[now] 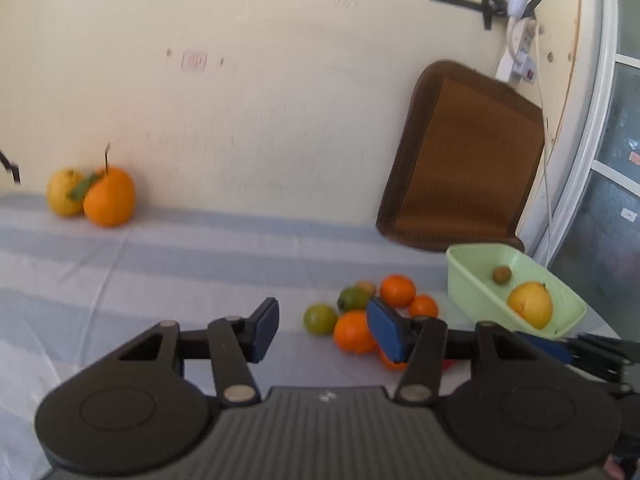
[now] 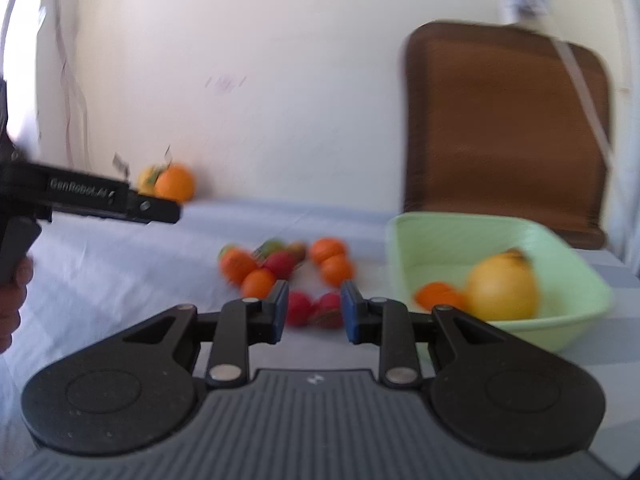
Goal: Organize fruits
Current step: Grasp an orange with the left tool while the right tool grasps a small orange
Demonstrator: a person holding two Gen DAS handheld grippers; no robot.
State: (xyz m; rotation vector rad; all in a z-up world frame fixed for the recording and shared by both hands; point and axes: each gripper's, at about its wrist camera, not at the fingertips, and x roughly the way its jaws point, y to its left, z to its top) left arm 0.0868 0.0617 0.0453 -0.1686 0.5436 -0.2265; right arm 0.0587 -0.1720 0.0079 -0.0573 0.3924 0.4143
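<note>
Jaws of both the left gripper [image 1: 322,330] and the right gripper [image 2: 314,312] stand apart, holding nothing. Loose oranges [image 2: 256,276] and red fruits [image 2: 314,308] cluster on the striped counter [image 1: 160,264] beside the green basin [image 2: 568,264], which holds a yellow citrus [image 2: 502,290].

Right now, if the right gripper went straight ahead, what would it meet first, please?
Probably the red fruits on the cloth, framed between the open right gripper; depth is unclear through blur.
</note>
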